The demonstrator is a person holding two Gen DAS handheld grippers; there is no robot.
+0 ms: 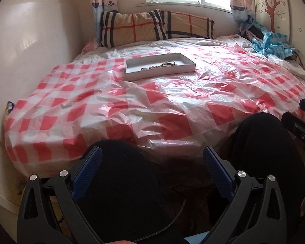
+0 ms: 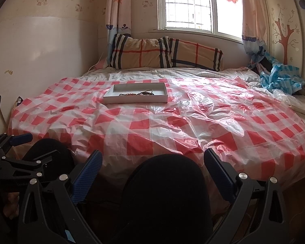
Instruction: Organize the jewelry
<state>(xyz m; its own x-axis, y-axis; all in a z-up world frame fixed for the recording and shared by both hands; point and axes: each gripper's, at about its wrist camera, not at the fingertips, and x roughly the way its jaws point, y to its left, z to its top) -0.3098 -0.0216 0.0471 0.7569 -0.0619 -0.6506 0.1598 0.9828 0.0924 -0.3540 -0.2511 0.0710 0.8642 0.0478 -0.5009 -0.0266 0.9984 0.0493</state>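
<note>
A shallow white box lies on the bed's red-checked plastic sheet, far from both grippers. Inside it is a tangle of beaded jewelry with dark cords. My left gripper is open and empty, held low over a person's black-clad knee at the foot of the bed. My right gripper is likewise open and empty above the other knee. Each gripper shows at the edge of the other's view: the right gripper, the left gripper.
The red-and-white checked plastic sheet covers the bed. Two plaid pillows lean under the window. Crumpled blue cloth lies at the far right corner. A pale headboard panel lines the left side.
</note>
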